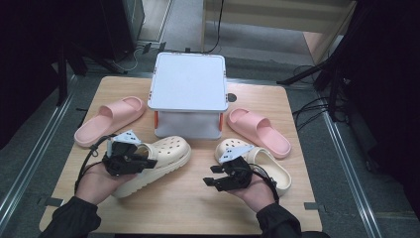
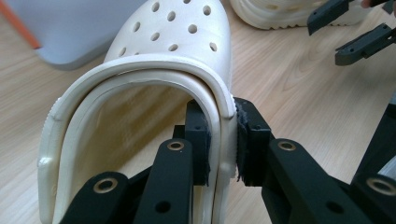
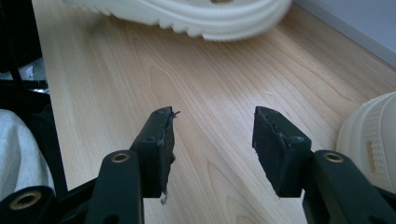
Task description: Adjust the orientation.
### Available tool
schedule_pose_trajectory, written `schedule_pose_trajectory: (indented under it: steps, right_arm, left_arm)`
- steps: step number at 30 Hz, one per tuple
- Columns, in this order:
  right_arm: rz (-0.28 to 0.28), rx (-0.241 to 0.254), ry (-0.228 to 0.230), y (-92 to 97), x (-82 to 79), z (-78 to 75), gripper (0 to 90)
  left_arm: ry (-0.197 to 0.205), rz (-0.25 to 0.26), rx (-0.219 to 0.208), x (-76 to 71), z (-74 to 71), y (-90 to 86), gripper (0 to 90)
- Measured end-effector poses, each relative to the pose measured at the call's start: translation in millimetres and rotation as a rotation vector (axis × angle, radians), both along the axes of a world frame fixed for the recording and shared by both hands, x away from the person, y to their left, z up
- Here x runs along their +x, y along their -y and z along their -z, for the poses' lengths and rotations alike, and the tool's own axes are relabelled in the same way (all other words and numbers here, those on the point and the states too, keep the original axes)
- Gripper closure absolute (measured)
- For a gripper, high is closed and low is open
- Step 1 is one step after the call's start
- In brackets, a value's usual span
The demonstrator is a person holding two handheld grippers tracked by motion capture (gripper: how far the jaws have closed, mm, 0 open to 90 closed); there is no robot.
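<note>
A cream clog (image 1: 166, 156) with holes in its toe lies on its side left of the table's middle. My left gripper (image 1: 150, 162) is shut on it: in the left gripper view the clog (image 2: 177, 32) has its side wall pinched between the two pads of that gripper (image 2: 223, 140), one inside the shoe and one outside. A second cream clog (image 1: 270, 166) lies at the right. My right gripper (image 1: 209, 176) hovers beside it, pointing left. In the right gripper view, that gripper (image 3: 212, 135) stands open over bare wood.
A white lidded box (image 1: 188, 84) stands at the table's back middle. One pink slide (image 1: 109, 119) lies to its left and another (image 1: 260, 131) to its right. The wooden table (image 1: 188, 206) has free room along its front edge.
</note>
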State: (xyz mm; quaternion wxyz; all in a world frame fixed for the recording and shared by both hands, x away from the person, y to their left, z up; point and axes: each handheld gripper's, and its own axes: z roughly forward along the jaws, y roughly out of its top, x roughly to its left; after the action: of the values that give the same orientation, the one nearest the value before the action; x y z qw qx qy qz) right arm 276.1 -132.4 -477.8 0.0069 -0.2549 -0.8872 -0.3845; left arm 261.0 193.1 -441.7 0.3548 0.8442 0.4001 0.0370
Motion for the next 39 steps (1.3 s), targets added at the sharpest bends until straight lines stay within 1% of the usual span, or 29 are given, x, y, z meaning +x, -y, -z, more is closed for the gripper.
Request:
schedule_pose_trajectory:
  steps: [2,3,4,5,7,9,10,13,15,16,17,18,19,20,21,24,25,26,28,29,30,31,32,33,35,38,39]
  right_arm:
    - [0.004,0.002,0.001,-0.2,-0.6,0.1,49.3]
    - [0.004,0.005,0.001,-0.4,-0.9,0.3,49.4]
    - [0.006,0.006,0.002,-0.7,-1.2,0.4,49.5]
    - [0.009,0.008,0.007,-1.1,-1.6,0.7,50.3]
    - [0.01,0.008,0.016,-2.1,-2.3,1.3,52.0]
    - [0.013,0.011,0.016,-4.0,-3.3,2.4,54.3]
    - [0.016,0.013,0.019,-4.8,-3.6,2.9,55.6]
    - [0.031,0.021,0.018,-6.9,-4.5,4.0,59.2]
    - [0.054,0.042,0.001,-8.0,-4.0,4.7,62.0]
    - [0.063,0.05,-0.005,-8.3,-3.7,4.7,63.0]
    - [0.073,0.062,-0.009,-8.6,-3.0,4.8,64.5]
    - [0.082,0.072,-0.007,-8.4,-2.2,5.0,66.3]
    - [0.088,0.081,-0.008,-8.2,-1.1,5.1,68.1]
    - [0.098,0.09,-0.013,-8.3,-0.4,5.3,69.6]
    - [0.108,0.094,-0.012,-8.2,0.7,5.7,70.9]
    - [0.128,0.107,-0.015,-7.8,2.9,6.3,74.2]
    - [0.133,0.111,-0.014,-7.9,3.6,6.4,75.0]
    - [0.136,0.115,-0.014,-8.1,4.2,6.4,76.2]
    - [0.142,0.114,-0.002,-9.9,5.2,6.2,78.1]
    - [0.138,0.112,-0.002,-12.0,6.0,6.5,78.9]
    - [0.135,0.106,-0.001,-13.4,6.3,6.7,79.5]
    - [0.135,0.106,-0.001,-13.4,6.3,6.7,79.5]
    - [0.127,0.093,-0.003,-18.6,6.9,7.8,81.7]
    - [0.124,0.09,-0.003,-20.3,6.9,8.0,82.8]
    - [0.109,0.088,-0.001,-26.7,6.8,8.8,84.6]
    - [0.084,0.079,0.005,-37.8,5.4,10.7,89.3]
    - [0.073,0.075,0.011,-41.4,4.8,12.2,89.8]
  left_arm:
    - [0.002,0.023,0.026,1.6,3.5,10.3,77.1]
    - [0.002,0.023,0.026,1.6,3.5,10.3,77.1]
    - [0.004,0.041,0.047,3.3,7.0,17.9,77.1]
    - [0.004,0.041,0.047,3.3,7.0,17.9,77.0]
    - [-0.007,0.059,0.048,5.3,12.3,26.5,76.9]
    - [-0.006,0.062,0.051,5.4,13.2,28.4,76.9]
    - [-0.014,0.072,0.046,5.7,14.3,30.1,76.7]
    - [-0.032,0.095,0.043,5.7,17.0,30.8,76.2]
    - [-0.04,0.106,0.039,5.4,17.0,29.8,74.2]
    - [-0.042,0.113,0.029,4.9,16.3,29.0,72.6]
    - [-0.045,0.12,0.02,4.4,15.2,28.1,71.4]
    - [-0.049,0.121,0.027,3.9,14.5,27.8,69.9]
    - [-0.053,0.13,0.017,3.3,14.0,26.8,68.3]
    - [-0.053,0.13,0.017,3.3,14.0,26.8,67.9]
    - [-0.053,0.137,0.019,2.6,12.4,24.7,67.5]
    - [-0.052,0.144,-0.019,0.7,2.4,13.1,68.9]
    - [-0.051,0.139,-0.034,-0.1,-1.0,10.1,70.3]
    - [-0.042,0.137,-0.032,-0.5,-4.2,7.0,73.0]
    - [-0.025,0.121,-0.023,0.8,-8.5,-0.7,75.5]
    - [-0.025,0.112,-0.025,2.1,-8.6,-3.6,76.3]
    - [-0.027,0.092,-0.022,4.2,-7.9,-9.0,77.1]
    - [-0.027,0.092,-0.022,4.2,-7.9,-9.0,78.3]
    - [-0.032,0.062,-0.013,8.0,-4.5,-16.9,79.0]
    - [-0.033,0.043,0.0,10.0,-2.5,-21.7,79.7]
    - [-0.044,0.006,-0.004,14.3,2.3,-30.8,80.7]
    - [-0.053,-0.026,-0.005,20.2,9.2,-40.7,82.5]
    - [-0.053,-0.023,-0.003,22.1,11.2,-42.4,83.7]
